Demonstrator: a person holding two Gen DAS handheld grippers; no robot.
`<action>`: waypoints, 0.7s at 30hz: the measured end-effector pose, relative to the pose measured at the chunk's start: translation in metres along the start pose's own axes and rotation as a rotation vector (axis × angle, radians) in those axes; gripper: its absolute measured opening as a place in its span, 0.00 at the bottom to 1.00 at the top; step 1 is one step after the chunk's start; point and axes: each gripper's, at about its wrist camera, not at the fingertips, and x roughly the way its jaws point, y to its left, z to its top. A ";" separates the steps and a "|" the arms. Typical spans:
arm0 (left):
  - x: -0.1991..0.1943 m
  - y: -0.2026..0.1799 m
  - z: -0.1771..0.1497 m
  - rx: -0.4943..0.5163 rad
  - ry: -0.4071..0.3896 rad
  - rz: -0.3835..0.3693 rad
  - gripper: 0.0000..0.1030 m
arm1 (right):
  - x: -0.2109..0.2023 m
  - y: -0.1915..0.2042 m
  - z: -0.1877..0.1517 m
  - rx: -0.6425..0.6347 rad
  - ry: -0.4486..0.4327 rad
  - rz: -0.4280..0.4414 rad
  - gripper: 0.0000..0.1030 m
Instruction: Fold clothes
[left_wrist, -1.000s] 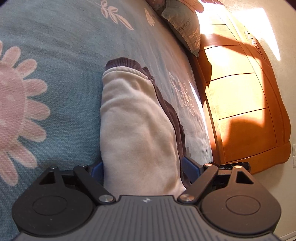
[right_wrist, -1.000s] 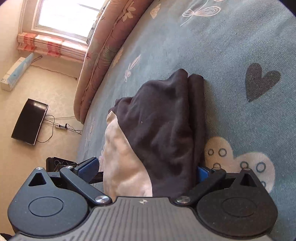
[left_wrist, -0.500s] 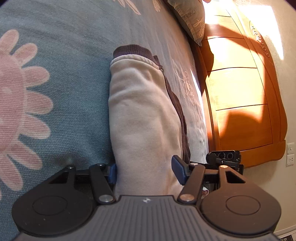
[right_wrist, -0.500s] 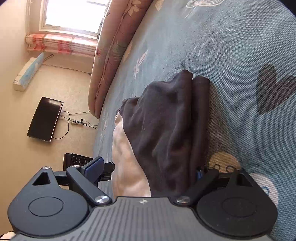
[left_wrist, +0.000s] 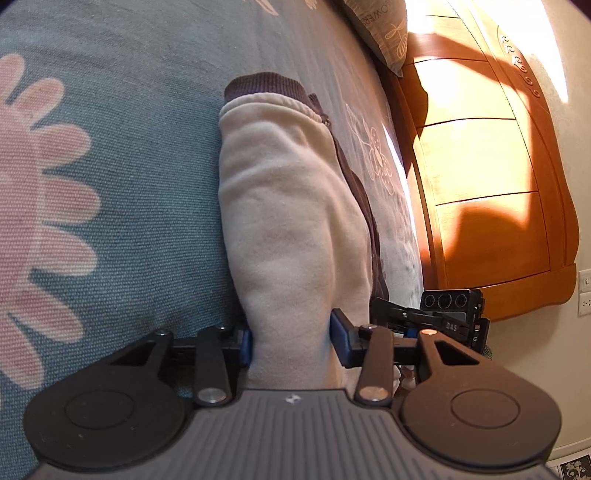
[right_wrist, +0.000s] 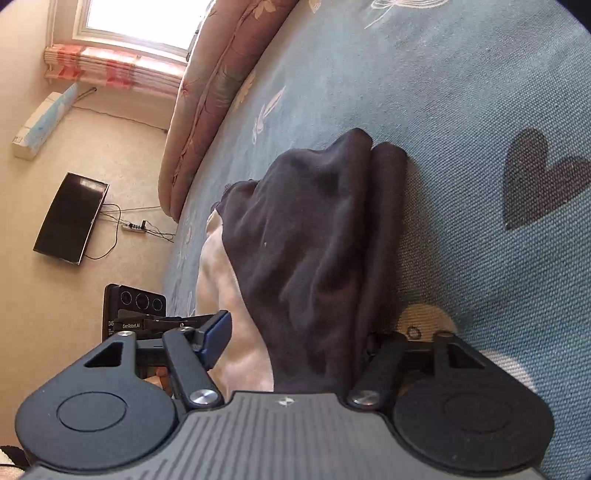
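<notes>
Garment: thick fleece garment, cream lining and dark brown outer (left_wrist: 291, 229), bunched in a long roll.
Place: lying on the teal woven bedspread with pink flower print (left_wrist: 122, 177), near the bed's edge by the orange wooden headboard (left_wrist: 480, 158).
Left gripper (left_wrist: 291, 334): jaws closing, blue pads pressing the cream end.
Right gripper (right_wrist: 295, 339): jaws closing round the dark end; far pad hidden, so grip uncertain.
Handling: likely soft, bulky, light, prone to sag; best pinched through every layer at both ends.
</notes>
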 end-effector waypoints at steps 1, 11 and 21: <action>0.000 0.000 -0.001 0.006 -0.005 0.002 0.41 | -0.002 -0.011 -0.001 0.027 -0.002 0.022 0.24; 0.004 -0.013 -0.003 -0.012 -0.050 0.083 0.41 | 0.000 0.016 -0.016 -0.044 -0.073 -0.134 0.23; 0.008 -0.039 -0.009 0.054 -0.085 0.203 0.40 | 0.005 0.077 -0.036 -0.290 -0.118 -0.391 0.29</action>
